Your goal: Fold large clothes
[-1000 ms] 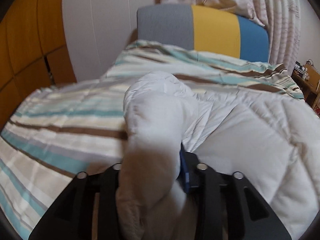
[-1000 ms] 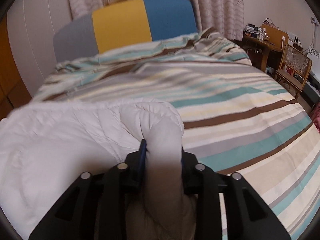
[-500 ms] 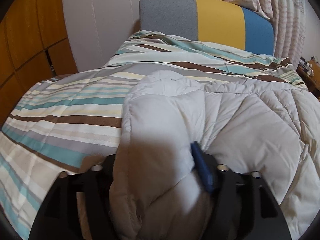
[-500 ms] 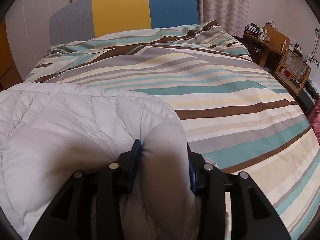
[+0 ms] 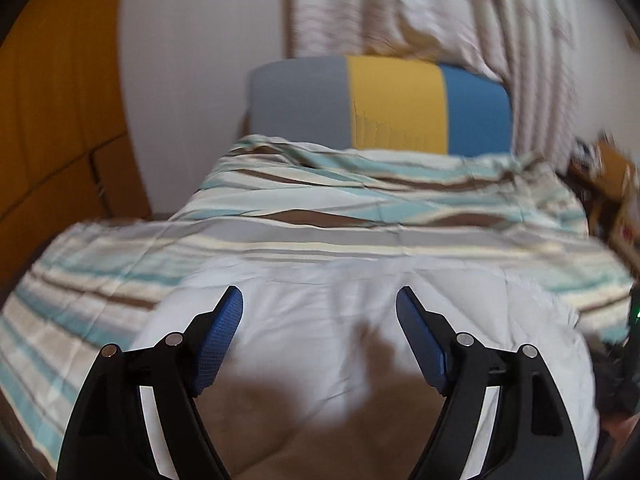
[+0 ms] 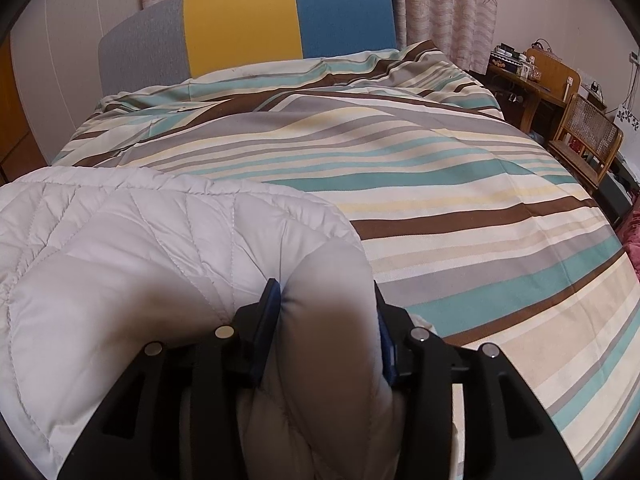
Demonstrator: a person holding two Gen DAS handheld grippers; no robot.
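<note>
A large white quilted padded garment (image 5: 344, 320) lies on the striped bed. My left gripper (image 5: 319, 300) is open and empty, its blue pads spread wide just above the garment. In the right wrist view the garment (image 6: 132, 248) covers the near left of the bed. My right gripper (image 6: 326, 304) is shut on a thick fold of the garment, which bulges up between the blue pads.
The bed has a striped teal, brown and cream cover (image 6: 440, 168) and a grey, yellow and blue headboard (image 6: 248, 28). Curtains (image 5: 420, 4) hang behind. A wooden desk and cane chair (image 6: 584, 136) stand at the right. An orange wooden wall (image 5: 52, 120) is at the left.
My left gripper has opened and let go of the garment fold, which now lies flat below it. The left view is blurred from motion. My right gripper still holds its fold.
</note>
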